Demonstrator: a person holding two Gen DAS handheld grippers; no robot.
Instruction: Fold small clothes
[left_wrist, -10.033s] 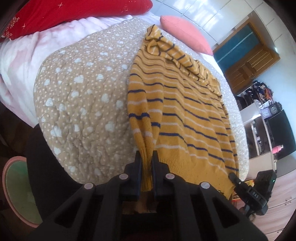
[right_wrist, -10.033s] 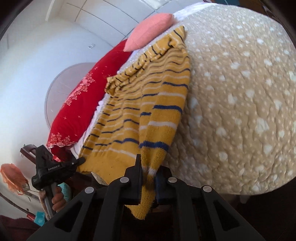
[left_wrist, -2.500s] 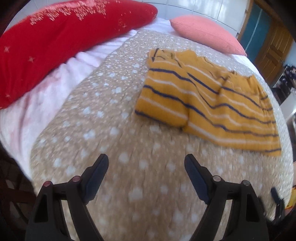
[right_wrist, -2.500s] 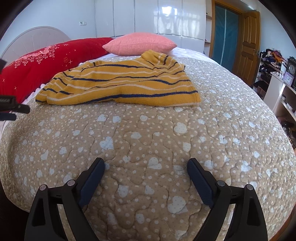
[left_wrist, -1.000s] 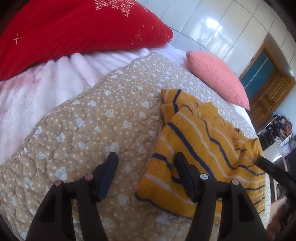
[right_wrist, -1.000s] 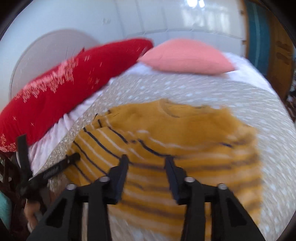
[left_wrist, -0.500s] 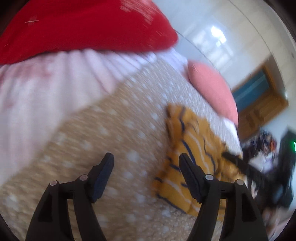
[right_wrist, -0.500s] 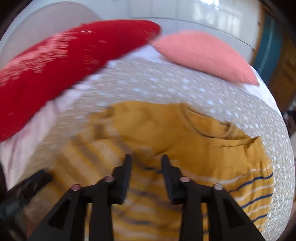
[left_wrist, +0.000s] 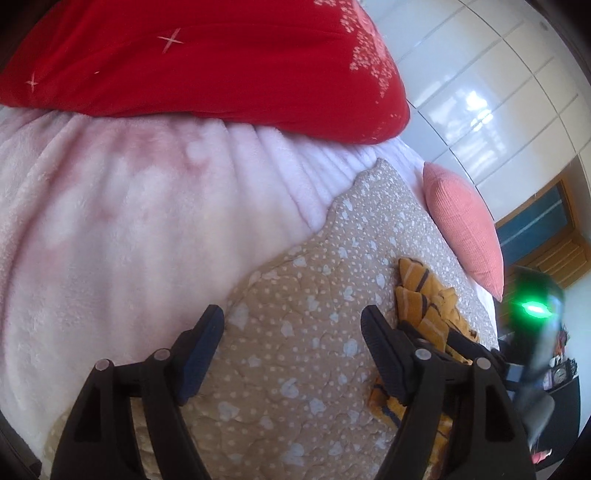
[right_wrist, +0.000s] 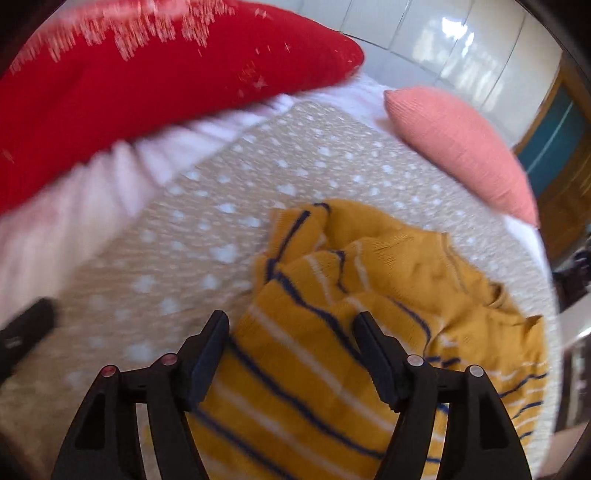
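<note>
The yellow sweater (right_wrist: 369, 295) with navy and white stripes lies bunched and partly folded on the tan dotted quilt (right_wrist: 177, 266). My right gripper (right_wrist: 291, 332) hovers over its near striped part. Its jaws are opening, the knit shows between them, and the pads do not press on it. My left gripper (left_wrist: 291, 332) stands open over bare quilt (left_wrist: 295, 314), left of the sweater (left_wrist: 421, 295), holding nothing. In the left wrist view the right gripper's body with a green light (left_wrist: 532, 306) covers part of the sweater. A dark blur of the left gripper (right_wrist: 22, 332) shows at the right wrist view's left edge.
A long red pillow (left_wrist: 184, 55) and a coral cushion (left_wrist: 461, 229) lie at the head of the bed. A pale pink fleece blanket (left_wrist: 110, 221) lies between the pillow and the quilt's edge. White wardrobe doors and a wooden door stand behind.
The right gripper's jaws have spread wide and it swung down over the sweater's left part. The left gripper has shifted left off the sweater, and its jaws have spread a little wider.
</note>
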